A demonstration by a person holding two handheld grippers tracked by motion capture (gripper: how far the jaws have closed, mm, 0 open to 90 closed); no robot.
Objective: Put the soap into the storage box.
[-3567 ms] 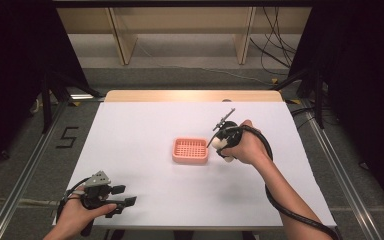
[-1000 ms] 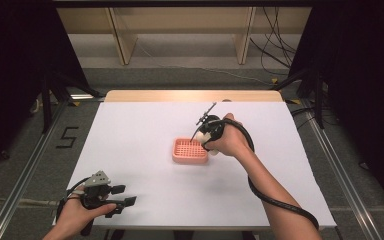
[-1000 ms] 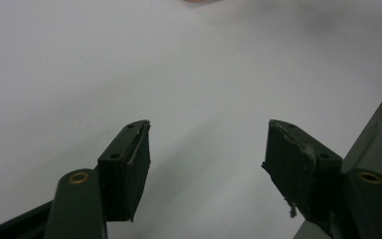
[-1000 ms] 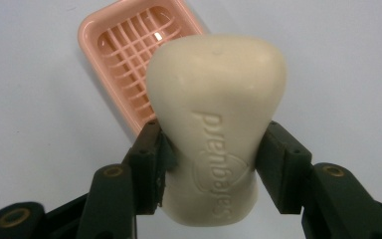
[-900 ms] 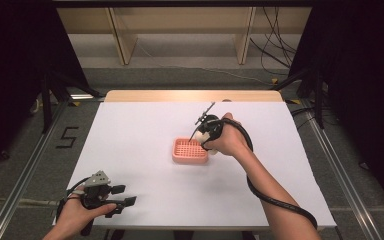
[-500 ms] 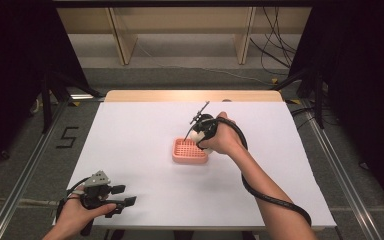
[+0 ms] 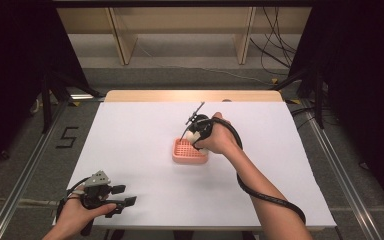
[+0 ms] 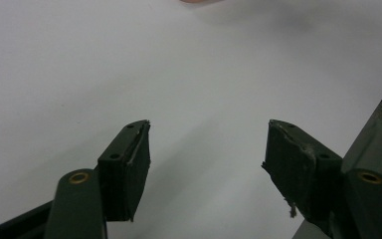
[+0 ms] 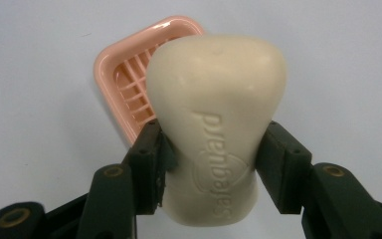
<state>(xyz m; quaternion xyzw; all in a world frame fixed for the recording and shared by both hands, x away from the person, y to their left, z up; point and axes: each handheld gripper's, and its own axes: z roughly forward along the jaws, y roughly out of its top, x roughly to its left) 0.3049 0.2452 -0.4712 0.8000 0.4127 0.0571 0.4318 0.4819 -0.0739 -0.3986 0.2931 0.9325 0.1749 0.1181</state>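
A cream bar of soap (image 9: 214, 129) embossed "Safeguard" hangs clamped at its narrow waist in the right tool (image 9: 210, 149), just above a pink slatted soap dish (image 9: 129, 74) near the middle of the white worktop (image 7: 140, 135). The bar looks hard, smooth and likely slippery, so the pinched-in waist seems the surest place to grip it. The left tool (image 8: 206, 149) rests spread and empty at the worktop's near left corner.

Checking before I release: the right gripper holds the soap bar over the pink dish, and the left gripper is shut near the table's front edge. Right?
Not quite. The left gripper is open: the left gripper view shows its jaws wide apart over bare table. The right gripper does hold the soap bar over the pink dish.
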